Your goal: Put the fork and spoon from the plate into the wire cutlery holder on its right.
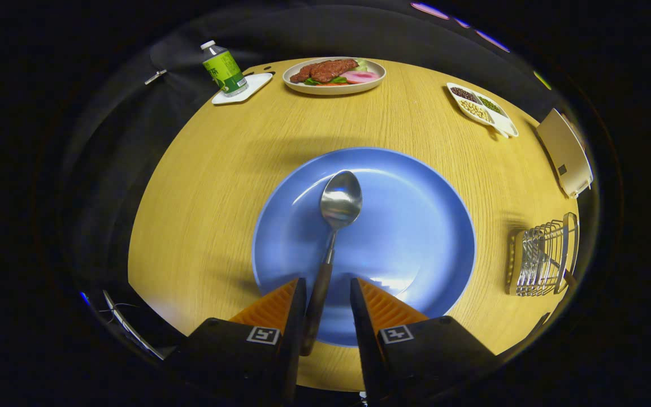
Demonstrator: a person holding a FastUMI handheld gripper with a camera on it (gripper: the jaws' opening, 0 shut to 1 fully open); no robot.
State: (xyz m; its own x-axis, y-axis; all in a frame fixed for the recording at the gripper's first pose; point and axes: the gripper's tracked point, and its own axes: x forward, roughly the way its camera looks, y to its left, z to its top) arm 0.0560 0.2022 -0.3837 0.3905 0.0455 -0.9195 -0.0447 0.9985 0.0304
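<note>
A metal spoon (pixel 338 209) with a dark handle lies on the blue plate (pixel 416 237), bowl pointing away from me. Its handle runs back between the fingers of my gripper (pixel 326 281). The handle lies close along the left finger, while a gap shows between it and the right finger, so the gripper is open around it. The wire cutlery holder (pixel 543 257) stands on the table to the right of the plate, beyond and right of the right finger. Something dark pokes out at its near right corner; I cannot tell what it is.
On the round wooden table (pixel 201 186), at the far side, are a plate of food (pixel 334 74), a green bottle (pixel 224 69) on a white coaster, and a divided dish of beans (pixel 481 104). A beige flat object (pixel 565 151) sits at the far right edge.
</note>
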